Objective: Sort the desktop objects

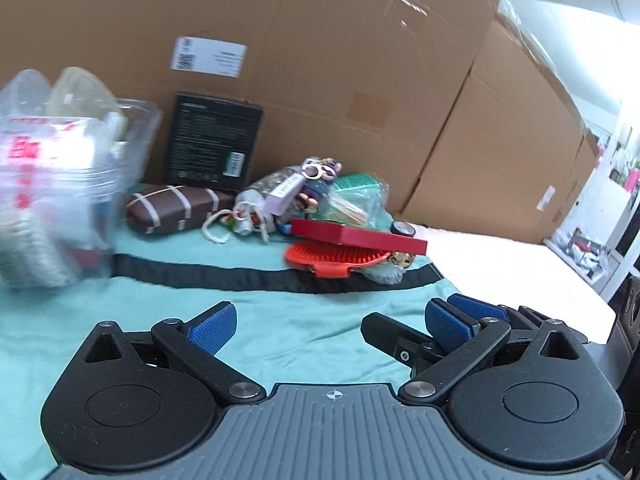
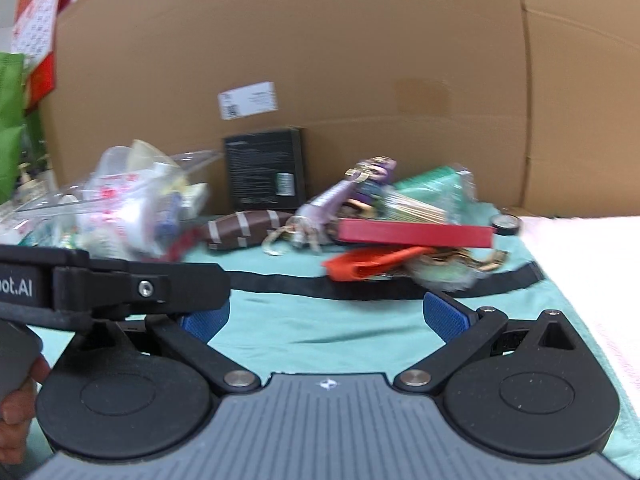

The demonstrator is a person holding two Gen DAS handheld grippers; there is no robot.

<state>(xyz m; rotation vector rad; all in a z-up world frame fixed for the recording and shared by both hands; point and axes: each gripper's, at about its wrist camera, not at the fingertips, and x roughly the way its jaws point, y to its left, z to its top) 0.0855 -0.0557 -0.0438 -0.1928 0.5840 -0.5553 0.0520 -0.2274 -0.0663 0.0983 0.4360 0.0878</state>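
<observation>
A pile of objects lies on the teal cloth (image 1: 280, 320) ahead: a red flat box (image 1: 360, 236) on an orange silicone brush (image 1: 336, 258), a brown glasses case (image 1: 176, 208), a purple keychain bundle (image 1: 308, 184) and a green packet (image 1: 356, 192). A clear plastic bin (image 1: 52, 200) full of items stands at the left. My left gripper (image 1: 328, 326) is open and empty, short of the pile. My right gripper (image 2: 324, 318) is open and empty; the red box (image 2: 416, 234) and the orange brush (image 2: 368, 266) lie just beyond it. The clear bin (image 2: 132, 204) is to its left.
A black box (image 1: 214, 148) leans against large cardboard boxes (image 1: 320, 60) behind the pile. A small black round object (image 1: 402, 229) sits by the red box. A white surface (image 1: 500, 272) lies right of the cloth. The left gripper's body (image 2: 100, 284) crosses the right wrist view.
</observation>
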